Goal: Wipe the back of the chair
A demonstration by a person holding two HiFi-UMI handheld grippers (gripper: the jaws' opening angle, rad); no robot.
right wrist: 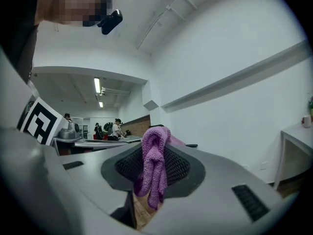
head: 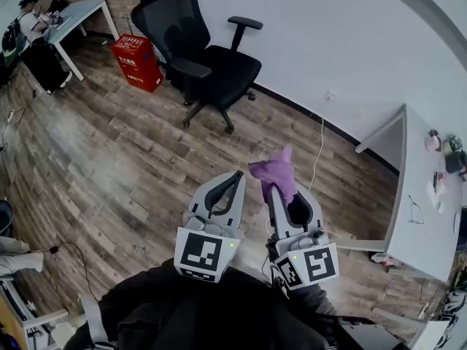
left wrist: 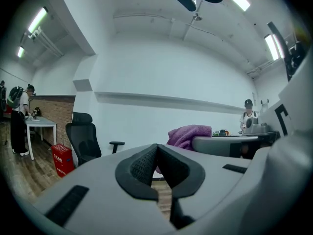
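My right gripper (head: 281, 194) is clamped on the purple cloth (head: 275, 172), which bunches up above its tips. My left gripper (head: 235, 177) is closed on nothing. The black chair (head: 208, 57) stands at the far edge of the floor by the white wall, well apart from both grippers, ahead and to their left. Its backrest stands upright with the seat side turned toward me. I judge the cloth-bearing right gripper has the longer reach.

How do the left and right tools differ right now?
The left tool is shut on nothing; the right tool clamps a purple cloth. The left tool angles rightward, the right tool leftward, so their tips converge. Both are shut and well short of the black office chair.
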